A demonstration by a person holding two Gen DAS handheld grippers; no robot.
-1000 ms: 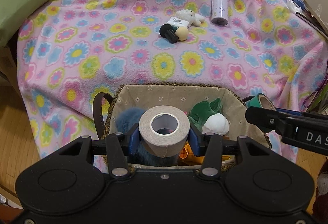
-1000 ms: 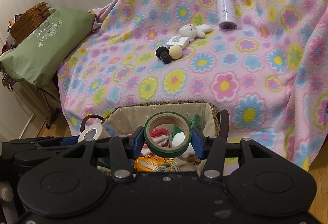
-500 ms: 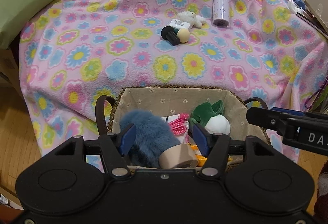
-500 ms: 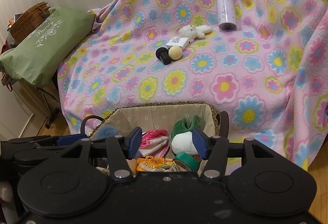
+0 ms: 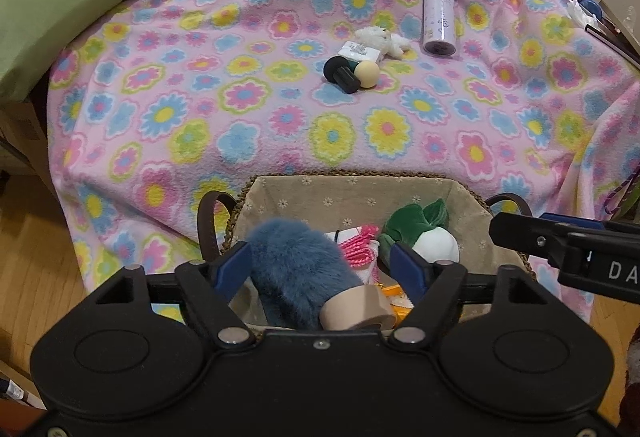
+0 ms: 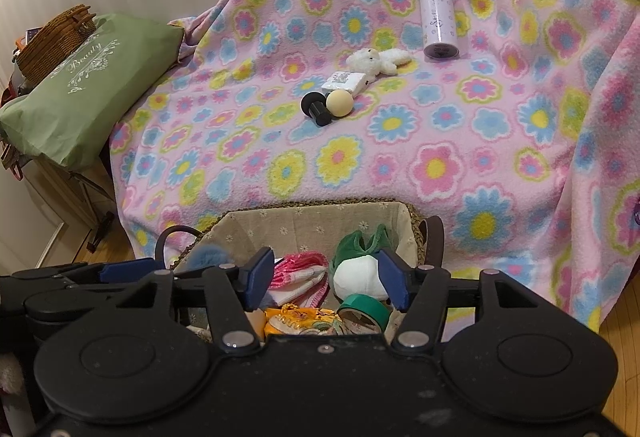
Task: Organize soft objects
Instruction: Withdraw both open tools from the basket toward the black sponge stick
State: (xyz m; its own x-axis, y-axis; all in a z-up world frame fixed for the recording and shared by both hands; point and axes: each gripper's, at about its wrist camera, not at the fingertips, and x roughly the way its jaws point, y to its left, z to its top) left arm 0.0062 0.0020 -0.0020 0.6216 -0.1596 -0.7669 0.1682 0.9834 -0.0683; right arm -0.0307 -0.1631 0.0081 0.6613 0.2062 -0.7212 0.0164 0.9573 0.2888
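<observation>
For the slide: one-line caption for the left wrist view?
Left tool opening over basket, beige tape lying inside beside blue fur; plush toy on blanket.

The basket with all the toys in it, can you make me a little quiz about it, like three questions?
1. True or false: the beige tape roll is still gripped by the left gripper.
2. Which roll lies in the basket just below the right gripper? A) a red one B) the green tape roll C) a silver one
3. Fill in: out on the flowered blanket, beside the purple bottle, lies a small white ____.

Key
1. False: its jaws are opening and the roll lies loose against the blue fluffy toy.
2. B
3. plush toy
</observation>
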